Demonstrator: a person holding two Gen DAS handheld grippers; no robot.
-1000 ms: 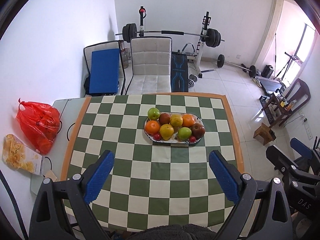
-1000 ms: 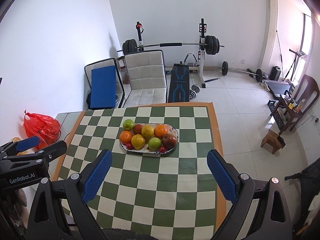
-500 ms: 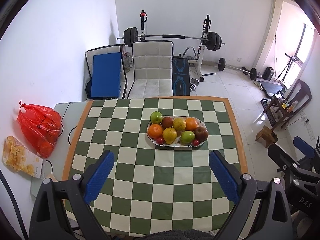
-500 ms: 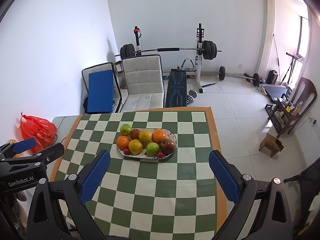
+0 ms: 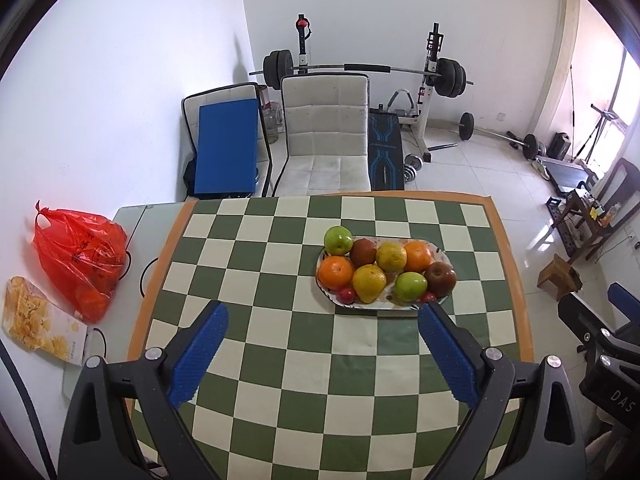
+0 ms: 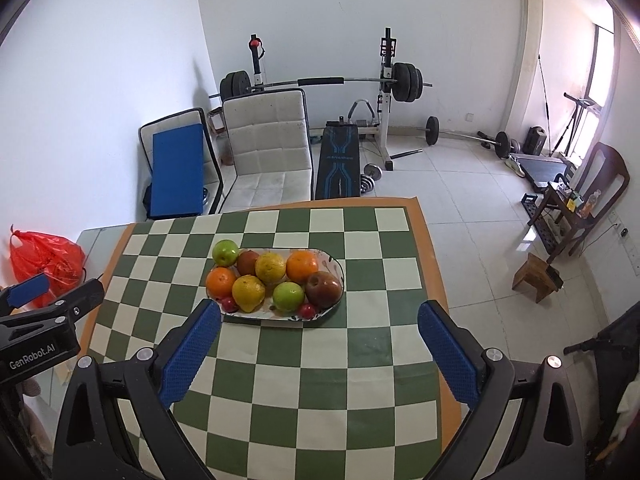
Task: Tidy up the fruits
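Hovering above the checkered desk (image 5: 280, 360) with both sets of jaws spread wide and empty. Oval fruit plate (image 5: 446, 300) ahead: at 1 o'clock from left gripper (image 5: 322, 354), 11 o'clock from right gripper (image 6: 320, 354); long axis crosswise. Neither clearly nearer.

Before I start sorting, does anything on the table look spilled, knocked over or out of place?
Nothing stands out. The fruit sits piled on the oval plate on the checkered cloth, none rolled off. Both tools, left and right, hang open above the table, touching nothing.
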